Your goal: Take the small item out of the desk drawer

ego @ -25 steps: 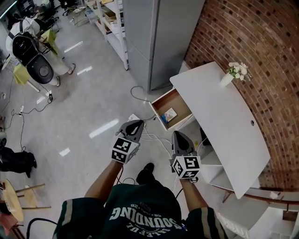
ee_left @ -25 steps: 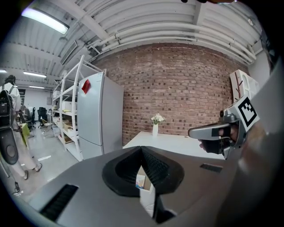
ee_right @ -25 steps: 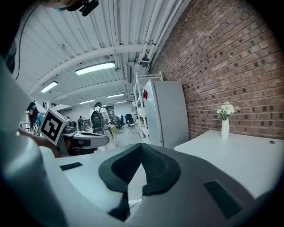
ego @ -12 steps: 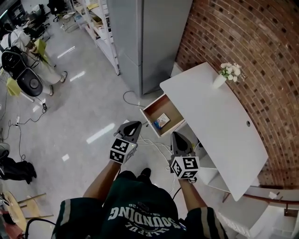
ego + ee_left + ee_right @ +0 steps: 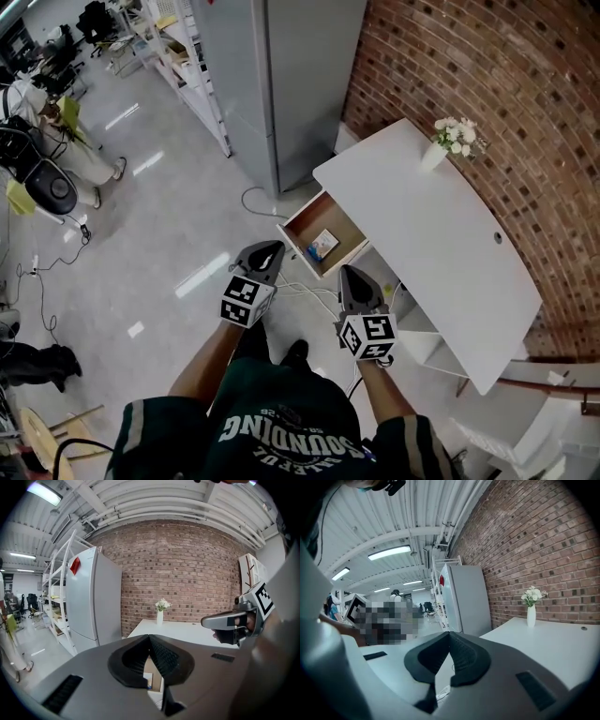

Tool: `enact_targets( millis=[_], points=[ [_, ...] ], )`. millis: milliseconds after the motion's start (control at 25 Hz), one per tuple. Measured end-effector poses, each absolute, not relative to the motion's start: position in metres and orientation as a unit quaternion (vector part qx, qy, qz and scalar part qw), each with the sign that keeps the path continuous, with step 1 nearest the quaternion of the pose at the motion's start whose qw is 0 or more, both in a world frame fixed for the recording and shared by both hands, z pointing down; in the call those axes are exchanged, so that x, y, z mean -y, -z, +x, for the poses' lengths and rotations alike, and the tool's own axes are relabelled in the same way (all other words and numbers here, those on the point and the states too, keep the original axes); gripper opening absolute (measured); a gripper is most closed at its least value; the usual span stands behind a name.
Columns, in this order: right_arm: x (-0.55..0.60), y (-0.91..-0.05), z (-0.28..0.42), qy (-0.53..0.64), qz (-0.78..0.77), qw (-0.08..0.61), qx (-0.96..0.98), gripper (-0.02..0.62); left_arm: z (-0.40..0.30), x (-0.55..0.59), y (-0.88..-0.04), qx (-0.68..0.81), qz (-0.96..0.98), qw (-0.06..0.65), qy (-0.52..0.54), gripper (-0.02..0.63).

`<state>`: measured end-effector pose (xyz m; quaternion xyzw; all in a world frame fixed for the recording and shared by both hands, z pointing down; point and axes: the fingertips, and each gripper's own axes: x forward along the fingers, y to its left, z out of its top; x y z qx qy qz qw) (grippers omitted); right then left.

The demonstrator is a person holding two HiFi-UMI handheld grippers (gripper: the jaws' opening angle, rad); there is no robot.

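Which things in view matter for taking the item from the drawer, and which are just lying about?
Job: open drawer, small item inside it, left gripper, right gripper, both shut and empty.
Lying about: vase of flowers, fridge, floor cables.

We see a white worktop [image 5: 441,234] with a white vase [image 5: 433,156] of pale flowers upright near its far corner. Its wooden drawer [image 5: 302,228] stands pulled out, a small flat item [image 5: 322,246] lying inside. White cables [image 5: 305,290] trail over the glossy floor [image 5: 169,234] below it.
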<state>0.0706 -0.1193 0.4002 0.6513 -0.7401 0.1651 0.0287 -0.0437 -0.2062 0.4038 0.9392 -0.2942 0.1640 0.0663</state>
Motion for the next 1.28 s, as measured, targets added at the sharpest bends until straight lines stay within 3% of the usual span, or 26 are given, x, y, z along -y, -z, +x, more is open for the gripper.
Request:
enact_targets(
  millis=[1280],
  points=[
    [0.212,-0.417,0.077,-0.195,0.799,0.027,0.568,0.023,0.022,0.324,-0.450,0.052,0.978,0.067,-0.191,0.015]
  ],
)
